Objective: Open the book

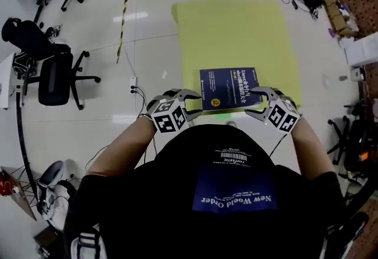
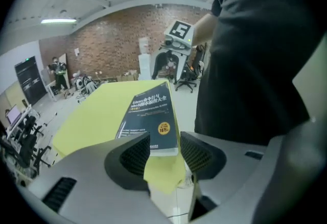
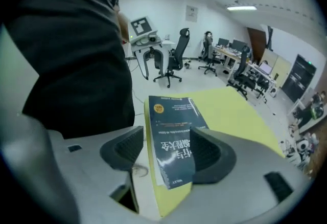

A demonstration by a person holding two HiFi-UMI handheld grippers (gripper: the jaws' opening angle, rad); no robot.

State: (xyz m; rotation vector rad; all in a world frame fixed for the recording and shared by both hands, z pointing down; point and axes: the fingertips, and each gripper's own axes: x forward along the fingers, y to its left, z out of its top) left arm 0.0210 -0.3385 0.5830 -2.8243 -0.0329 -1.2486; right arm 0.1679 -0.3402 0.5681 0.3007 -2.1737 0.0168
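Note:
A closed dark blue book (image 1: 229, 87) lies flat on a yellow-green table (image 1: 236, 33), near its front edge. My left gripper (image 1: 194, 104) is at the book's near left corner, its jaws open. My right gripper (image 1: 257, 103) is at the near right corner, its jaws also wide apart. In the left gripper view, the gripper (image 2: 163, 154) frames the book (image 2: 150, 115) and the table's corner (image 2: 92, 115) in its gap. In the right gripper view, the gripper (image 3: 166, 154) frames the book (image 3: 171, 141) lengthwise. No pad presses on the cover.
Black office chairs (image 1: 56, 77) stand on the white floor at the left. Cables (image 1: 136, 89) and a yellow-black tape line (image 1: 123, 15) run beside the table. Boxes and gear (image 1: 360, 51) crowd the right side. The person's black shirt fills the foreground.

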